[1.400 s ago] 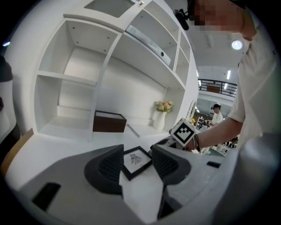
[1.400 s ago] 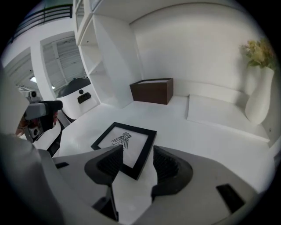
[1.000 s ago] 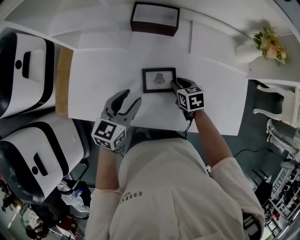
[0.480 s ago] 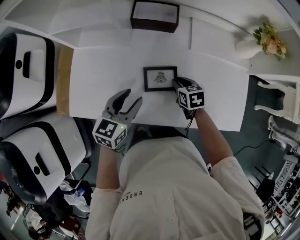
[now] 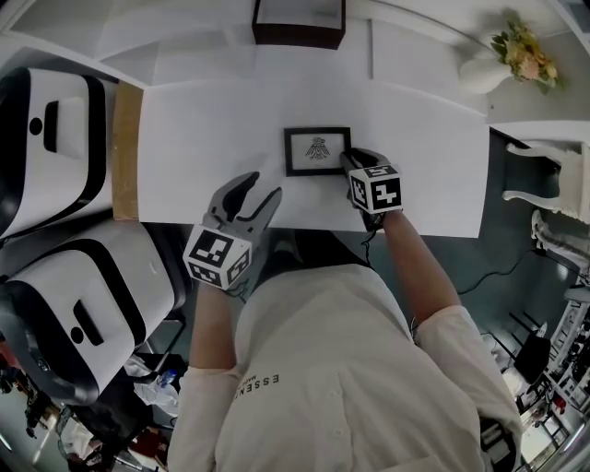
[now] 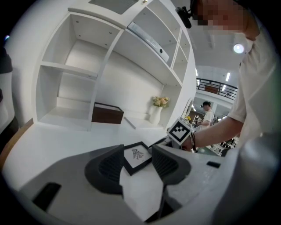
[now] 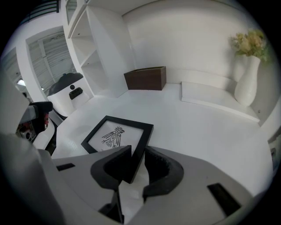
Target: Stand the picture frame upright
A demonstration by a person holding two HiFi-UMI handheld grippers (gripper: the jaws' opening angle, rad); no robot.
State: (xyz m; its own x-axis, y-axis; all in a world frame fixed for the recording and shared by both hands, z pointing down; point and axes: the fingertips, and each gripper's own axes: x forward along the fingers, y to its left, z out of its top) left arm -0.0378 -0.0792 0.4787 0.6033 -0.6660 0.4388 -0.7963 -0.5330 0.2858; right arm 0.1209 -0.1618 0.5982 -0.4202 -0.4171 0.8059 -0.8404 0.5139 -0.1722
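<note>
Two large rounded white-and-black machines point(image 5: 51, 138) stand at the far left, beside the white worktop point(image 5: 203, 129), which carries a light wooden strip point(image 5: 126, 152) along its left end.

The left claw point(image 5: 256, 191) hangs over the worktop's front edge, to the left of the task's thing and apart from it. In the left gripper view this claw point(image 6: 137, 150) has its jaws well apart with nothing between the pads; the worktop and the frame show beyond the gap.

The small black rectangular picture frame point(image 5: 317, 150) lies flat on the worktop, its drawing of a winged creature facing up, about midway along and near the front edge. A dark brown rectangular box point(image 5: 299, 23) sits well behind it on the raised white ledge at the back.

The right claw point(image 5: 348, 162) meets the frame at its near right corner. In the right gripper view the claw point(image 7: 137, 151) has its two black pads drawn in on that corner of the frame point(image 7: 118, 134), clamping the black moulding from both sides.

At the far right, a white vase of pale flowers point(image 5: 502, 63) stands on the ledge, well apart from the frame.
</note>
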